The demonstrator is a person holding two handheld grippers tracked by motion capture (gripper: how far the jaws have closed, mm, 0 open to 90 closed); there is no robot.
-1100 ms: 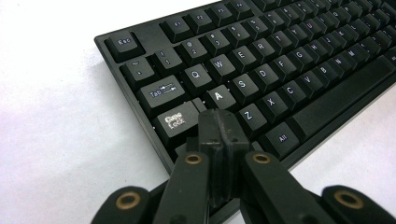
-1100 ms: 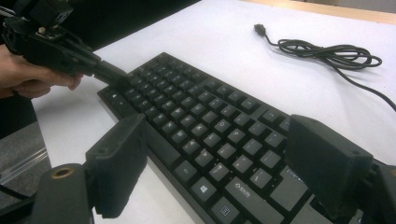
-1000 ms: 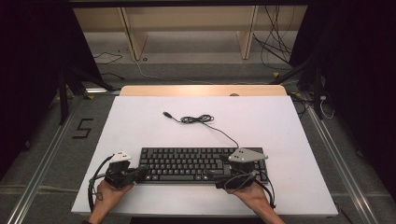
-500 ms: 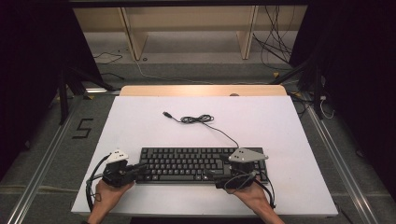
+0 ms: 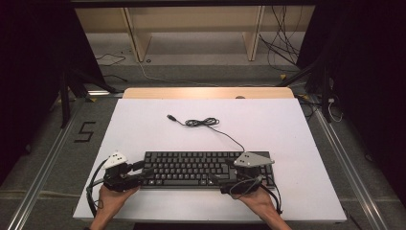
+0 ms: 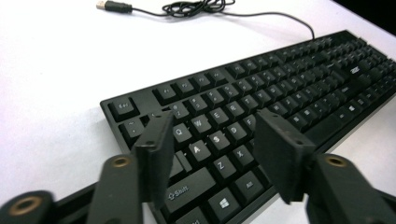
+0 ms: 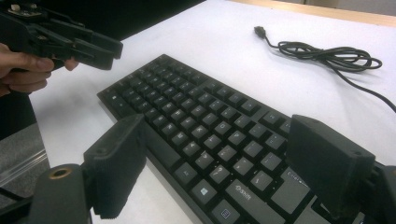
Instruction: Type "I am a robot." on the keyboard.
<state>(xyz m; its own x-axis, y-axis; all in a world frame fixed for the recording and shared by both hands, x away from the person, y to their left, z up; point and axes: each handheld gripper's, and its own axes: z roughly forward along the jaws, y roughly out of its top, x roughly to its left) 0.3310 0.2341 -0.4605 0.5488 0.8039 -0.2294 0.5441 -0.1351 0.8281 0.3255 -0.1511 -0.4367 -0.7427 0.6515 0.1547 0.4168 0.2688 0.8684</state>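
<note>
A black keyboard (image 5: 206, 168) lies along the near side of the white table (image 5: 143, 124). Its cable runs up to a loose coil (image 5: 202, 122) and ends in a USB plug (image 5: 170, 116). My left gripper (image 5: 141, 173) hovers at the keyboard's left end. Its jaws have just been opening and now stand apart over the letter keys (image 6: 217, 149), pressing on nothing. My right gripper (image 5: 216, 181) is over the keyboard's right half near the front edge. It is open wide (image 7: 219, 158), with the keys showing beneath it. In the right gripper view the left gripper (image 7: 100, 49) hangs in a hand off the far end.
A wooden strip (image 5: 206, 92) borders the table's far edge. Behind it stand wooden shelf legs (image 5: 136, 40), with loose cables (image 5: 282, 45) on the floor. A "5" mark (image 5: 85, 132) and metal rails (image 5: 48, 167) lie to the table's left.
The left gripper's jaws have spread apart and that hand has edged slightly left. The right hand and the keyboard have stayed put.
</note>
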